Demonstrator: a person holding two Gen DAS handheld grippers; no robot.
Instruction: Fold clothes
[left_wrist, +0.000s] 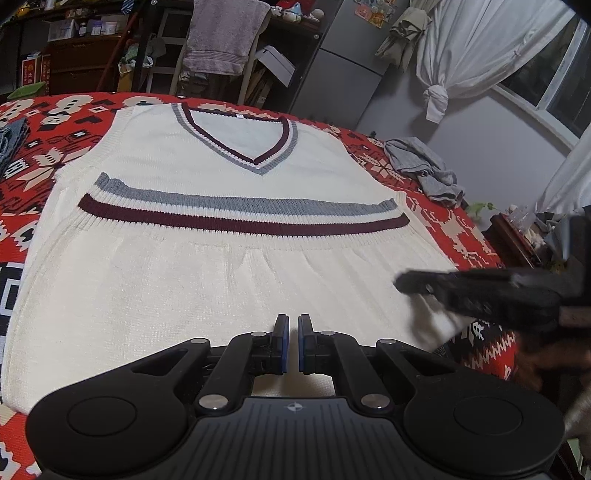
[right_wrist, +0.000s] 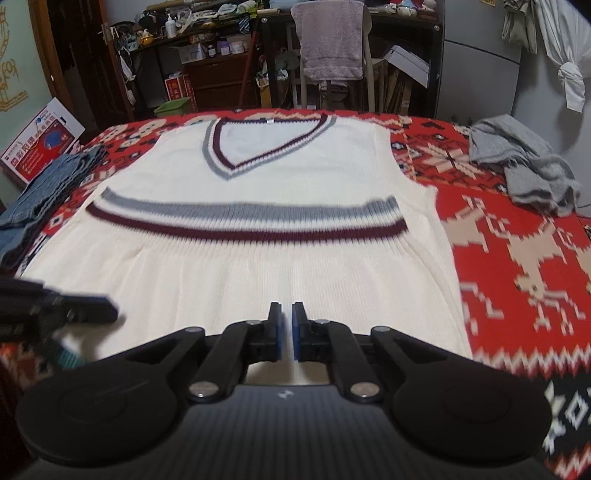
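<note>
vest (right_wrist: 258, 192) flat, neck label unreadable | left tongs (left_wrist: 290, 343), right tongs (right_wrist: 286, 332) nearly closed, empty

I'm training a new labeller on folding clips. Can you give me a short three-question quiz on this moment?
1. True or false: the white knit vest lies flat, V-neck away from the cameras.
2. Which garment lies crumpled on the right of the vest? A) grey garment B) blue denim C) a yellow scarf
3. Fill in: both the left claw and the right claw have their pads nearly ____, with nothing between them.

Key: 1 true; 2 A; 3 closed
</note>
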